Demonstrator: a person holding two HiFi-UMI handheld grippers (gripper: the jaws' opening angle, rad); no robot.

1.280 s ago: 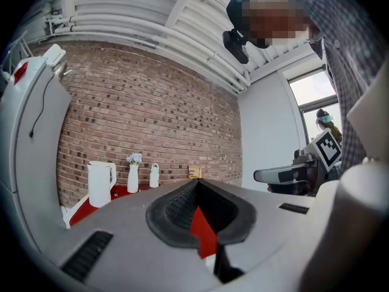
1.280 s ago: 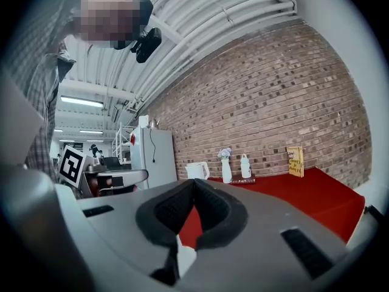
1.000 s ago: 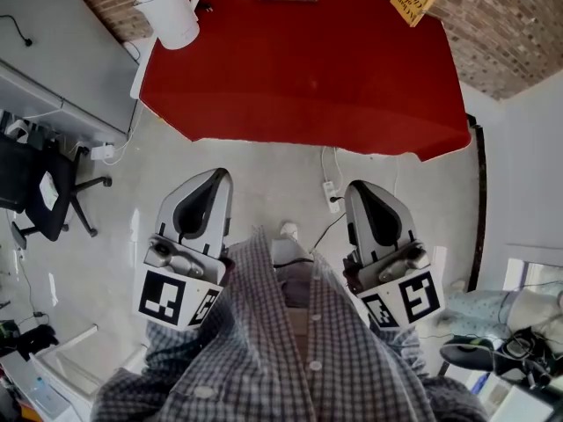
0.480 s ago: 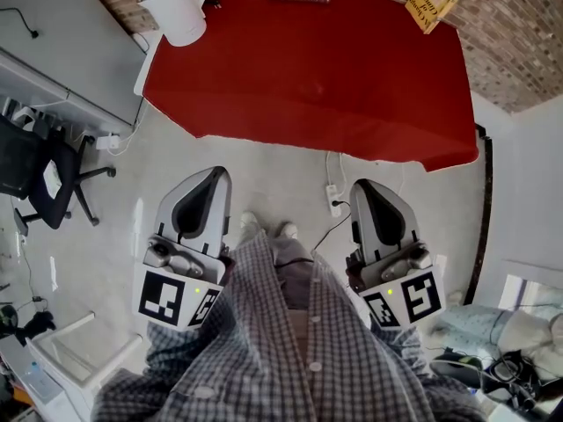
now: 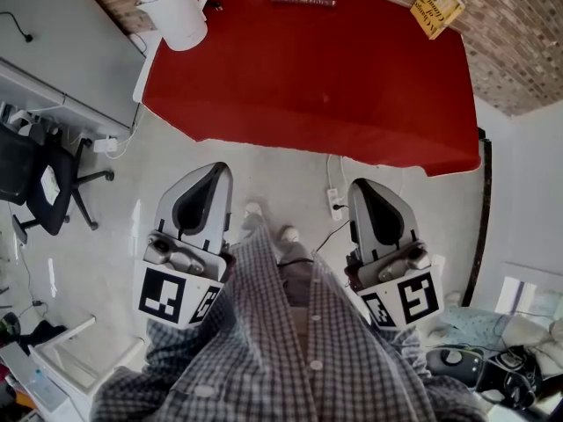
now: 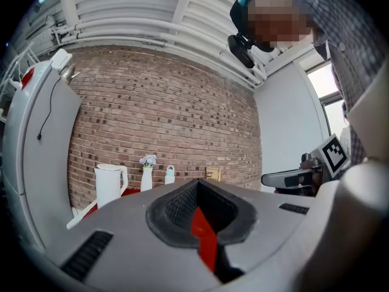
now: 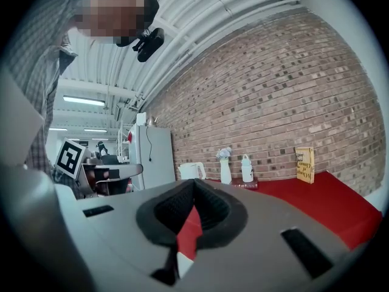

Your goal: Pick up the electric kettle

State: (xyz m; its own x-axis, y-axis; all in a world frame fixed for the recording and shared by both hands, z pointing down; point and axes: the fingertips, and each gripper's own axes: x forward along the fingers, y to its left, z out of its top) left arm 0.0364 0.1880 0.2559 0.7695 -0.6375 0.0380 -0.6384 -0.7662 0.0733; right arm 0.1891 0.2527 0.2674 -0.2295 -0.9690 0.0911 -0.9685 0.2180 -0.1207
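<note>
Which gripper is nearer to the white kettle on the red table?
Left. The left gripper is short of the table, almost in line with the kettle; the right gripper is off to its right.

One kettle (image 5: 173, 11), one vase (image 7: 225, 169), one bottle (image 7: 247, 169), one book (image 5: 438, 7), one table (image 5: 308, 77), one chair (image 5: 40, 187), two grippers (image 5: 214, 170) (image 5: 361, 185).

kettle (image 5: 173, 9) standing at surface (image 5: 308, 77) far-left corner | book (image 5: 437, 7) lying far-right | left hand-held gripper (image 5: 214, 170), right hand-held gripper (image 5: 361, 186) hovering over floor (image 5: 273, 170)
</note>
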